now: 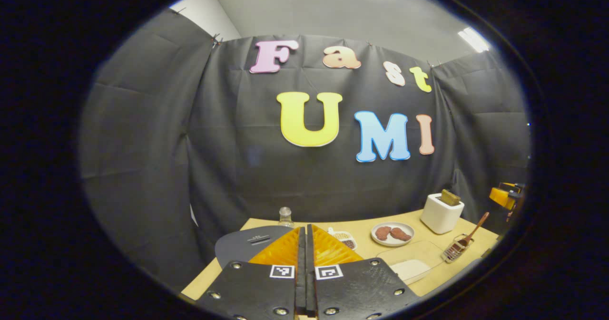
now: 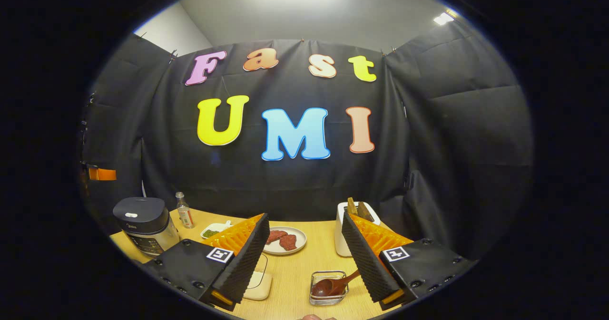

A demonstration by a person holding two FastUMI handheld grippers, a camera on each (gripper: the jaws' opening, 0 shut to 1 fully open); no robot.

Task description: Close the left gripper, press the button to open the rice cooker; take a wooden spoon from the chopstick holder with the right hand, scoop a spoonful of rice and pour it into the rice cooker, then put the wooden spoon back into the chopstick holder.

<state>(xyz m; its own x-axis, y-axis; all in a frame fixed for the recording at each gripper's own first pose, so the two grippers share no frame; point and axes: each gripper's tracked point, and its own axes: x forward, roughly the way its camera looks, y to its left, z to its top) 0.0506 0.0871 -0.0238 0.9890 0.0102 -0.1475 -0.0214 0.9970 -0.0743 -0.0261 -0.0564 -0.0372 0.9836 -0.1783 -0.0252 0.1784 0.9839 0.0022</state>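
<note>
Far left on the counter, rice cooker, lid down; button on top is a small stiff target. Left claw pinched together just above that lid. Centre-right, wooden spoon lies tilted in the wire chopstick holder, bowl down. Likely light, rigid, smooth; best gripped on the raised handle. Right claw spread wide, empty, above it.

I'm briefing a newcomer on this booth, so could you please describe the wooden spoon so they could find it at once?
On the light wooden table, near its front edge, stands a small wire-mesh holder before the white toaster. The dark reddish-brown wooden spoon lies in it, handle slanting out; nothing nearby is wooden and long-handled.
</note>
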